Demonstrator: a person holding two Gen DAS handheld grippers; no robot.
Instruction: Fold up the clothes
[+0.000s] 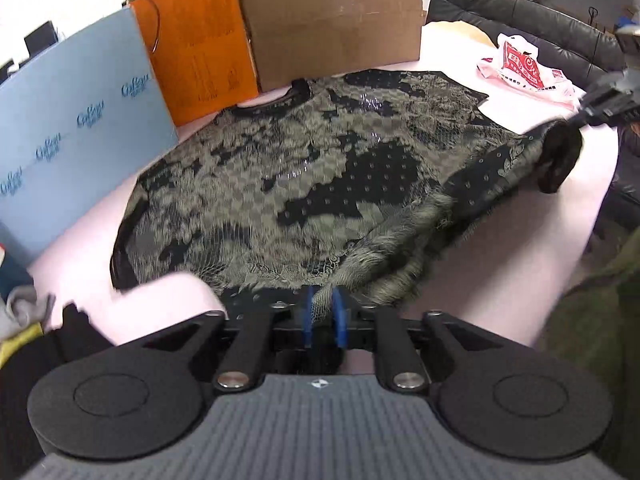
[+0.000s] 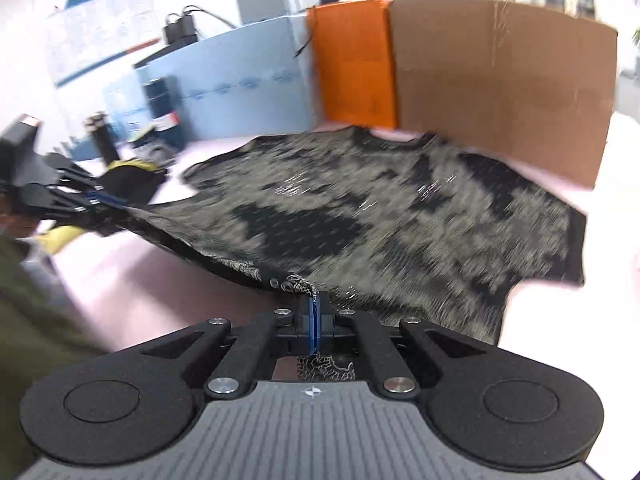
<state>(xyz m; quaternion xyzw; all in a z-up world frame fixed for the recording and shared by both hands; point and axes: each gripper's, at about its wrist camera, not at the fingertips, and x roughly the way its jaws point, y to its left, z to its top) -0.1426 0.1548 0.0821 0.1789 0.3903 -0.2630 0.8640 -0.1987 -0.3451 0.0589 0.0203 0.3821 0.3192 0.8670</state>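
Observation:
A black and beige patterned top [image 1: 304,184] lies spread on the pink table [image 1: 100,216], its neckline toward the boxes. My left gripper [image 1: 322,314] is shut on a bunched piece of the near hem, and cloth shows between its blue pads [image 1: 307,312]. My right gripper [image 2: 314,316] is shut on the hem's other corner, with the edge lifted off the table [image 2: 160,280]. In the left wrist view the right gripper [image 1: 600,104] holds that raised corner at the far right. The right wrist view, where the top [image 2: 360,208] looks blurred, has the left gripper [image 2: 94,200] at the left edge.
A blue foam board [image 1: 80,120], an orange box [image 1: 196,44] and a cardboard box [image 1: 332,20] stand along the table's far side. A red and white plastic bag [image 1: 524,68] lies at the back right, before a black sofa [image 1: 520,16]. Other clothes [image 1: 24,320] are piled at the left.

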